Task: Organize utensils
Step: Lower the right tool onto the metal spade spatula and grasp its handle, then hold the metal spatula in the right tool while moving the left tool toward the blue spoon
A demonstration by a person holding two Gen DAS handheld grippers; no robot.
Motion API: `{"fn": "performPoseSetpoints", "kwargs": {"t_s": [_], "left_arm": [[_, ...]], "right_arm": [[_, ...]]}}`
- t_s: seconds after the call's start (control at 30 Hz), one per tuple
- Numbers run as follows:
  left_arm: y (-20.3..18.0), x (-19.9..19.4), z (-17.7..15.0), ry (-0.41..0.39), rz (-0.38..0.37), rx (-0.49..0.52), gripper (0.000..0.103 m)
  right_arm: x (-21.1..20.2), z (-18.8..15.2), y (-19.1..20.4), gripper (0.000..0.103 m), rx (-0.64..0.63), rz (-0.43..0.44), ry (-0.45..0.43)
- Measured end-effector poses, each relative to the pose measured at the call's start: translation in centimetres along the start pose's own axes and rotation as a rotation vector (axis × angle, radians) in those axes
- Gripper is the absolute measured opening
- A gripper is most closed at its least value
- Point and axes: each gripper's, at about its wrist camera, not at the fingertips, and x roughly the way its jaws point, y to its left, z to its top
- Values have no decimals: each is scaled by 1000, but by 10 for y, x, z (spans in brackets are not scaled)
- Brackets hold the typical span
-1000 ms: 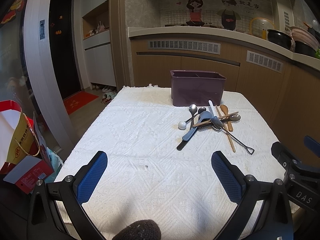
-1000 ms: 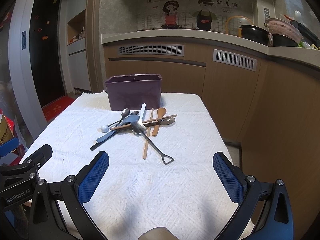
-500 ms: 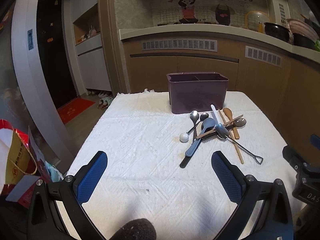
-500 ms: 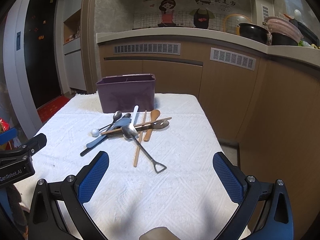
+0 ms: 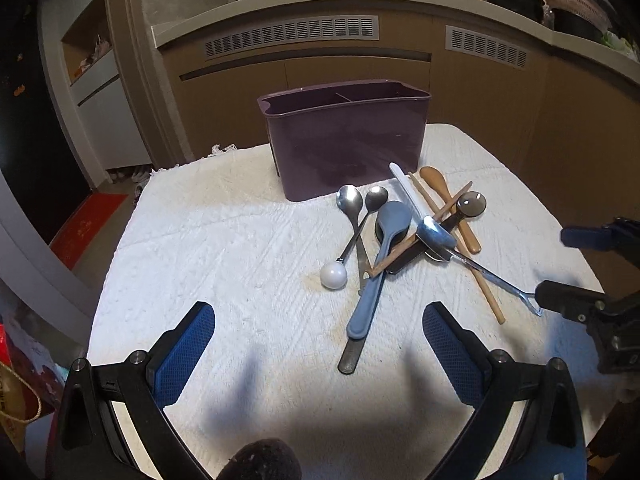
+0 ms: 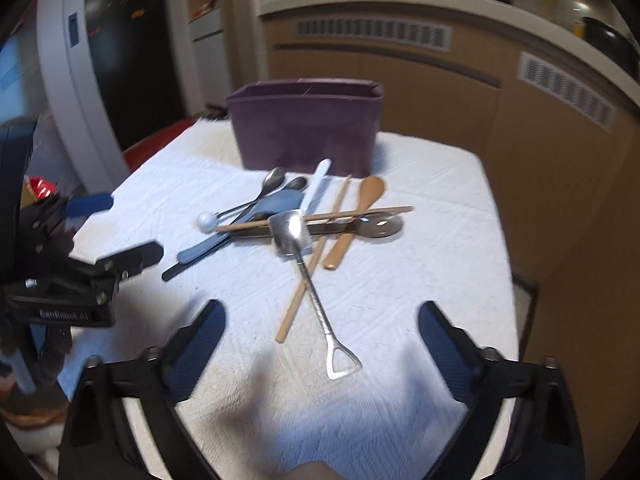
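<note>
Crisscrossed utensil pile [image 5: 412, 236] before purple caddy [image 5: 346, 140]; both grippers' fingers [image 5: 182, 354] spread, empty.

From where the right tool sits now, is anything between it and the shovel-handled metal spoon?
Nothing visible. The right tool is open, and the metal spoon's handle lies on bare cloth between its fingers. Further along, the spoon's bowl rests on top of the pile, crossing a wooden chopstick.
</note>
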Motion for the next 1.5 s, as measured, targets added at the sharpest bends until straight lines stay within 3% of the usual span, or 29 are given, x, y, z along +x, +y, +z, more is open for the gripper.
{"fn": "performPoseSetpoints", "kwargs": {"t_s": [0.07,0.17,0.43,0.67,0.7,0.77,0.93,1.2,1.3,1.5], "left_arm": [[12,4,3,23,-2,-18,103],[38,13,5,112,-79,-107,103],[75,3,1,-1,-33,-142,103],[85,20,-7,61,-75,-168,103],[85,22,-8,68,-78,-173,103],[83,25,-9,79,-87,-175,103],[64,21,-6,60,-74,-109,103],[16,2,7,26,-144,9,103],[10,-4,13,30,-154,-12,103],[18,-24,6,7,-124,-64,103]], "right_arm": [[16,10,0,68,-32,51,64],[39,23,3,65,-76,99,123],[100,52,12,58,-162,98,217],[119,55,24,46,-212,68,244],[119,54,25,37,-211,68,243],[115,54,25,35,-201,72,247],[92,45,17,35,-160,82,226],[37,29,-3,35,-96,46,161],[28,27,-5,35,-82,55,151],[34,19,1,35,-20,163,201]]}}
